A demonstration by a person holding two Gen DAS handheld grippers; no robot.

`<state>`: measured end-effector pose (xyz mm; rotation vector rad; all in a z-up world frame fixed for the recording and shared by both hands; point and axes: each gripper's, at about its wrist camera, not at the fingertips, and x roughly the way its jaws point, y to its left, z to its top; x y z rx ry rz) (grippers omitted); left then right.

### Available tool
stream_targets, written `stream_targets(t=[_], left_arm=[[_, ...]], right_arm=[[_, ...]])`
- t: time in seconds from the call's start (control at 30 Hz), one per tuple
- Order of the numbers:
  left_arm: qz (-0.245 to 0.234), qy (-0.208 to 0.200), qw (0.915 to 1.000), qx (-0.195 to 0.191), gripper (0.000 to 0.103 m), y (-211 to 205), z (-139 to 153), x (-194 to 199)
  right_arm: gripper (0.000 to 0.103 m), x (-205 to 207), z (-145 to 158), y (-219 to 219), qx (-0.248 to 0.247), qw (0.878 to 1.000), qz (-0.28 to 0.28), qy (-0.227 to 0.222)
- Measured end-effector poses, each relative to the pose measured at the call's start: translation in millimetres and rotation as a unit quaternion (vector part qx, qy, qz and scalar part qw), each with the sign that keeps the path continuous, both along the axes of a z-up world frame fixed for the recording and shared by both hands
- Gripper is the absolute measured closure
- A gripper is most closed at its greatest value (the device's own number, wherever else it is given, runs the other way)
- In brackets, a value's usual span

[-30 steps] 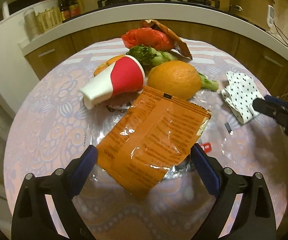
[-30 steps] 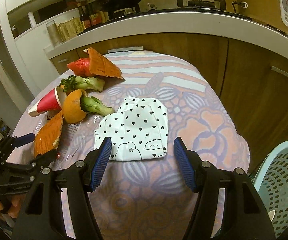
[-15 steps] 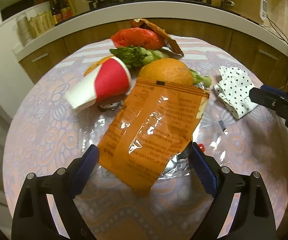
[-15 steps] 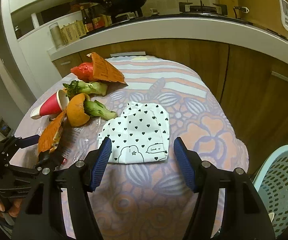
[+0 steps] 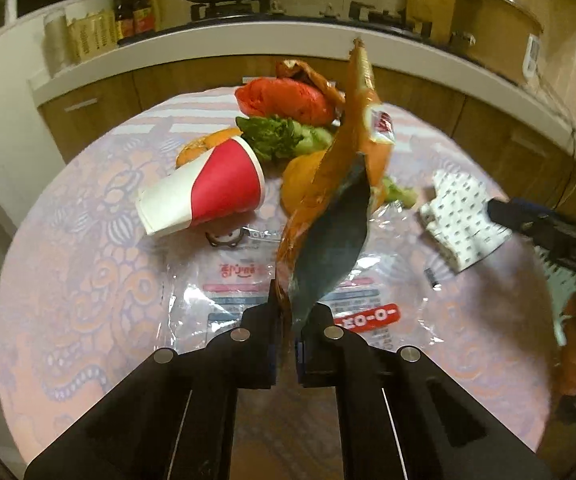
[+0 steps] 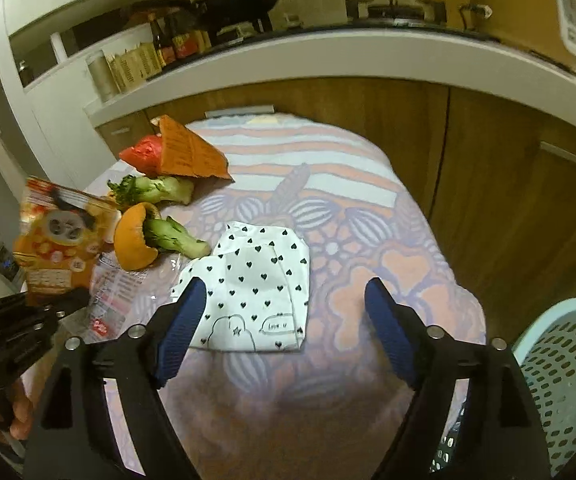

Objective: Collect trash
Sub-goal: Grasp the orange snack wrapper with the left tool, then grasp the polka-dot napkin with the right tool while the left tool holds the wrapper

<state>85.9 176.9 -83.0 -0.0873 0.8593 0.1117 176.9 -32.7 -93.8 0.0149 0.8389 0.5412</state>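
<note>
The left gripper point(image 5: 285, 344) has its fingers point(image 5: 261, 344) clenched on the bottom corner of an orange snack packet point(image 5: 328, 216). The packet stands up on edge from the pinch, its silver lining showing in the left wrist view and its printed front showing in the right wrist view point(image 6: 61, 248). Held by one corner, it hangs clear of the table point(image 5: 87, 280), likely so it can be carried off without dragging on the other items.

Directly beneath the packet lies a clear plastic wrapper point(image 5: 247, 284) with pink and red printing, flat on the patterned tablecloth. Beyond it, a red and white paper cup point(image 5: 207, 196) lies on its side. Behind the packet are an orange peel point(image 5: 300, 184), leafy green vegetable scraps point(image 5: 279, 136), a crumpled red bag point(image 5: 283, 98) and a second orange packet point(image 5: 312, 76), all bunched close together near the middle of the table.

The right gripper point(image 6: 283, 336) hovers with its blue-padded fingers point(image 6: 181, 332) spread wide, holding nothing. They straddle a folded white cloth point(image 6: 255, 292) with small black hearts, which lies flat on the table just beside the vegetable scraps. This placement suggests the right side is lined up to pick the cloth next, though that is a judgement.

A pale blue perforated basket point(image 6: 560, 380) sits low at the right edge of the right wrist view, beside the table. It is probably where the trash is meant to go. The lifted packet is well apart from it, on the opposite side of the table.
</note>
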Motion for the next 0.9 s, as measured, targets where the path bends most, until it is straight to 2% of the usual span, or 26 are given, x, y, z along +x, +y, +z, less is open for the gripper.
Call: stream_targets(t=[0.2, 0.23, 0.27, 0.3, 0.37, 0.47, 0.67, 0.9], left_arm=[[-0.003, -0.02, 0.9986, -0.05, 0.101, 4.2, 9.3, -10.8], [-0.003, -0.021, 0.9983, -0.054, 0.101, 4.1, 10.4, -12.1], [-0.004, -0.024, 0.998, -0.058, 0.101, 3.9, 12.1, -13.4], [-0.004, -0.027, 0.9978, -0.06, 0.101, 3.1, 13.4, -14.2], [-0.006, -0.032, 0.9975, -0.063, 0.101, 0.9, 16.3, -16.6], [-0.009, -0.035, 0.9976, -0.059, 0.101, -4.7, 20.0, -17.1], [-0.029, -0.047, 0.9965, -0.063, 0.101, -21.7, 32.7, -19.0], [-0.056, -0.06, 0.9943, -0.068, 0.101, -59.0, 46.3, -16.7]], right_arm=[[0.024, 10.1, -10.6, 30.7, -0.062, 0.998, 0.031, 0.012], [0.032, 8.1, -9.7, 33.6, -0.063, 0.997, 0.041, 0.009], [0.054, 5.5, -9.8, 36.3, -0.063, 0.997, 0.054, 0.008], [0.057, 3.6, -9.8, 37.3, -0.07, 0.996, 0.052, 0.002], [0.082, 0.8, -8.5, 35.2, -0.068, 0.996, 0.049, -0.007], [0.094, -5.2, -0.3, 22.9, -0.024, 0.998, 0.053, -0.013], [0.099, -25.3, 27.5, -3.7, 0.025, 0.998, 0.038, -0.049], [0.099, -38.9, 59.2, -47.1, 0.054, 0.995, 0.001, -0.087]])
